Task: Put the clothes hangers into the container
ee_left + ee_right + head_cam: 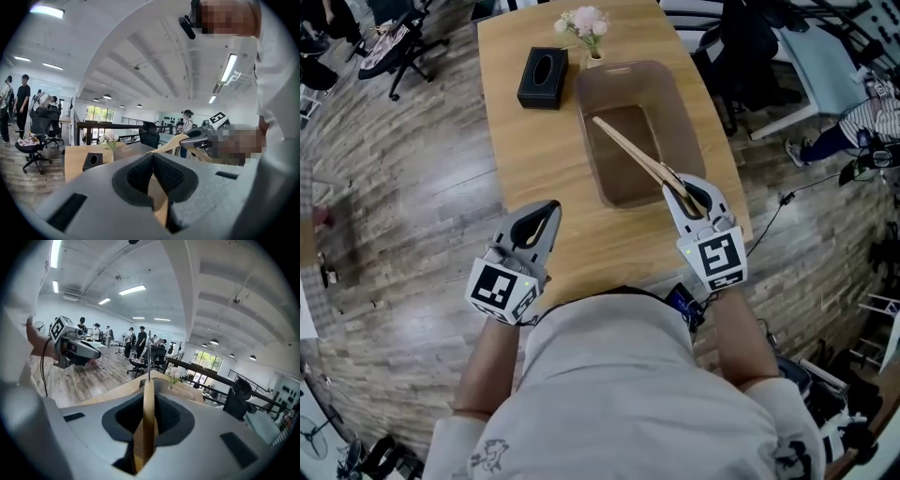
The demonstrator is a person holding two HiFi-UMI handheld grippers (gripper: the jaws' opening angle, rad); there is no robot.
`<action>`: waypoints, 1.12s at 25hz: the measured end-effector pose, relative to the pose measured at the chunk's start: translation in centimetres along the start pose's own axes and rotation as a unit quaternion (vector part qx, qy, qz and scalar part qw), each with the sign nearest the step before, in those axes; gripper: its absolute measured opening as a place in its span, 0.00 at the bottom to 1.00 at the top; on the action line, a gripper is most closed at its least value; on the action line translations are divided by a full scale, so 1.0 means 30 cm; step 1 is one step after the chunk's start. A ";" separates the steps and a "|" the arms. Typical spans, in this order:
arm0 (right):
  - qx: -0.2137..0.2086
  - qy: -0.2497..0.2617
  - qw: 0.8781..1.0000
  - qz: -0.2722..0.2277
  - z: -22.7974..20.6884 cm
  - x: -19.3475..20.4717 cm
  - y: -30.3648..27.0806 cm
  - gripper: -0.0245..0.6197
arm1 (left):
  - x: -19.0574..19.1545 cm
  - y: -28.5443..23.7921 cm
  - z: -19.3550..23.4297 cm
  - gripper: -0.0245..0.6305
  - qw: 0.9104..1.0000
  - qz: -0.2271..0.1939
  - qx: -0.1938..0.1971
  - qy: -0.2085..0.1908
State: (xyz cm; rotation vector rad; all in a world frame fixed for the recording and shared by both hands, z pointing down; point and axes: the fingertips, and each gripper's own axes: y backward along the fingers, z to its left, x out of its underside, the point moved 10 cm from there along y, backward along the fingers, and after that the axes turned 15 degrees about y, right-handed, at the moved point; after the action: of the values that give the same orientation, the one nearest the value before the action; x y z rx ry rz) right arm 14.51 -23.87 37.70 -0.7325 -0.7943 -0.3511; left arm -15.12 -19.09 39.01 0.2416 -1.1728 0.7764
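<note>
A wooden clothes hanger (639, 156) slants over the brown translucent container (676, 103) on the table, its far end down inside the bin. My right gripper (693, 203) is shut on the hanger's near end, at the container's front right corner. In the right gripper view the hanger (148, 427) stands edge-on between the pads of the right gripper (149, 398), its metal hook pointing up. My left gripper (543, 221) hovers over the table's front left part, shut with nothing in it. The left gripper view shows the left gripper (153, 158) with its tips touching, and the hanger (169, 143) off to the right.
A black tissue box (543, 78) and a small vase of pale flowers (587, 26) stand at the table's (520, 150) far end, beside the container. Office chairs and people are on the wooden floor around the table.
</note>
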 end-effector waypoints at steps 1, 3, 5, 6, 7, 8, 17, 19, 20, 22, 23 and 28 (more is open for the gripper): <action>-0.005 0.011 1.000 0.004 -0.007 0.001 -0.022 0.13 | 0.001 -0.014 0.006 0.05 1.000 0.000 -0.002 0.002; -0.016 0.032 0.999 0.015 -0.017 0.001 -0.062 0.13 | 0.003 -0.036 0.012 0.05 1.000 0.001 -0.005 0.006; -0.029 0.048 0.998 0.021 -0.030 -0.003 -0.100 0.13 | 0.003 -0.055 0.016 0.05 1.000 0.002 -0.008 0.010; -0.034 0.054 0.998 0.021 -0.038 -0.005 -0.120 0.13 | 0.001 -0.065 0.021 0.05 1.000 0.001 -0.010 0.011; -0.038 0.061 0.997 0.022 -0.046 -0.007 -0.141 0.13 | -0.001 -0.075 0.026 0.05 1.000 0.001 -0.012 0.012; -0.043 0.070 0.996 0.024 -0.051 -0.009 -0.162 0.13 | -0.003 -0.084 0.031 0.05 1.000 0.002 -0.015 0.013; -0.091 0.161 0.981 0.062 -0.019 0.007 -0.359 0.13 | 0.002 -0.134 0.070 0.05 0.999 0.005 -0.037 0.025; -0.104 0.177 0.976 0.073 -0.008 0.017 -0.403 0.13 | 0.006 -0.142 0.080 0.05 0.999 0.005 -0.040 0.027; -0.110 0.184 0.974 0.078 -0.002 0.023 -0.422 0.13 | 0.009 -0.145 0.082 0.05 0.999 0.006 -0.042 0.029; -0.118 0.197 0.970 0.084 0.010 0.035 -0.453 0.14 | 0.016 -0.148 0.084 0.05 0.998 0.009 -0.046 0.033; -0.121 0.204 0.968 0.087 0.016 0.040 -0.468 0.13 | 0.020 -0.149 0.086 0.05 0.998 0.011 -0.048 0.035; -0.135 0.223 0.960 0.101 0.049 0.071 -0.530 0.14 | 0.043 -0.149 0.090 0.05 0.998 0.015 -0.055 0.041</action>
State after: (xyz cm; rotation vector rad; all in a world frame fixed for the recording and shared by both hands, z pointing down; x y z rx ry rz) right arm 6.55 -34.05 47.32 -0.9388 -0.2437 -0.4254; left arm -13.96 -23.27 42.20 0.1002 -1.1394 0.7387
